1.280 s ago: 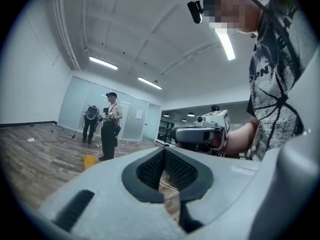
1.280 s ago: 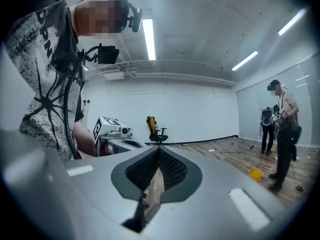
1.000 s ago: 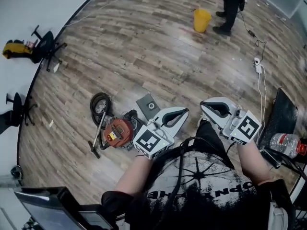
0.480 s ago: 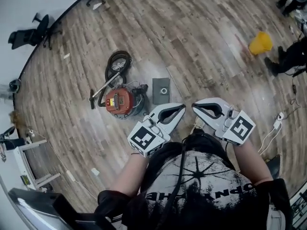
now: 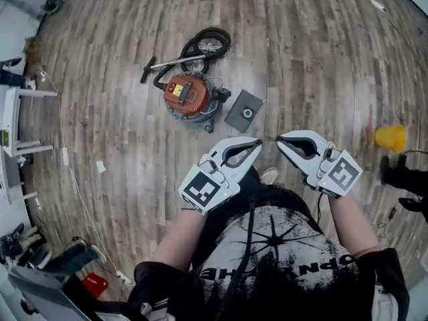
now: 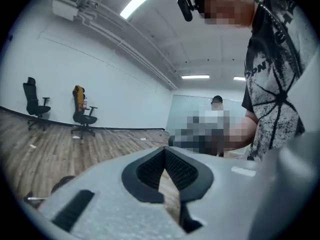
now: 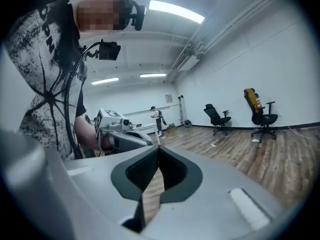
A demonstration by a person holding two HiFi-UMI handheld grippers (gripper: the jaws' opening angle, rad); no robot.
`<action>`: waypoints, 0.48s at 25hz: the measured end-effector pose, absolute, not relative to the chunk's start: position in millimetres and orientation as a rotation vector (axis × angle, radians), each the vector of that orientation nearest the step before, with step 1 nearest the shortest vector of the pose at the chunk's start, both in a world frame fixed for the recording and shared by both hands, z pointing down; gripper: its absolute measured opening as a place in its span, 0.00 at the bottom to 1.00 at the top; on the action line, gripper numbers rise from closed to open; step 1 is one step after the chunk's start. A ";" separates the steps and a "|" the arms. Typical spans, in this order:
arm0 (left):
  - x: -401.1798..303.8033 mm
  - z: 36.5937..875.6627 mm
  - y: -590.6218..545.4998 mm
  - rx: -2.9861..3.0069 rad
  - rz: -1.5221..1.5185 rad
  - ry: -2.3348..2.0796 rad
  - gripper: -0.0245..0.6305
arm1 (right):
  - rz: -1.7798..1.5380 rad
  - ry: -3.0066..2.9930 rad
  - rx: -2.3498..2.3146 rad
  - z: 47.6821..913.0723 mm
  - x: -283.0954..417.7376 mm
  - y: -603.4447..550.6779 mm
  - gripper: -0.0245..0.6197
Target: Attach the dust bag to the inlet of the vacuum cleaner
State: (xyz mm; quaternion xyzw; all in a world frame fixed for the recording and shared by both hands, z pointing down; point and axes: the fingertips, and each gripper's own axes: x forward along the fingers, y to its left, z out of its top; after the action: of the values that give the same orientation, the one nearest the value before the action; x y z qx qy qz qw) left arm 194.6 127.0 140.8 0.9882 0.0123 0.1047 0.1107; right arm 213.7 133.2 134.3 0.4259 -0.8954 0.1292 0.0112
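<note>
A red canister vacuum cleaner (image 5: 190, 95) lies on the wood floor, with its black hose coiled (image 5: 207, 44) behind it. The dust bag (image 5: 244, 111), a flat grey square with a round hole, lies on the floor just right of the vacuum. My left gripper (image 5: 257, 142) and right gripper (image 5: 279, 141) hang side by side in front of my torso, nearer than the bag and apart from it. Both are shut with nothing between the jaws. In the left gripper view the left gripper (image 6: 165, 151) points across the room, and so does the right gripper (image 7: 158, 149) in its own view.
A yellow bucket (image 5: 390, 138) stands at the right, with another person's shoe (image 5: 401, 176) near it. A white rack (image 5: 20, 119) stands at the left edge. Office chairs (image 6: 82, 111) line the far wall. My own shoe (image 5: 269, 175) shows below the grippers.
The view has swung round: the vacuum and dust bag have gone from left of the grippers to ahead of them, and the bucket to the right. Both grippers stay shut and empty.
</note>
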 end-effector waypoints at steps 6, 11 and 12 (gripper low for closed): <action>163.5 114.6 54.3 2.952 0.170 -0.179 0.04 | 0.369 -2.847 1.113 105.5 185.4 64.1 0.05; 137.5 104.3 19.7 2.934 0.148 -0.399 0.04 | 0.311 -2.844 0.923 102.3 167.7 24.2 0.05; 133.7 105.5 15.0 2.926 0.150 -0.447 0.04 | 0.310 -2.849 0.873 102.9 166.2 19.0 0.05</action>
State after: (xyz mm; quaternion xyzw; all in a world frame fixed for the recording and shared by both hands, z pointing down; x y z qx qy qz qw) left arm 133.7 15.0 105.5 0.9834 -0.1501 0.0504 0.0887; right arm 166.2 19.0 102.9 0.2907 -0.9484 0.1033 0.0727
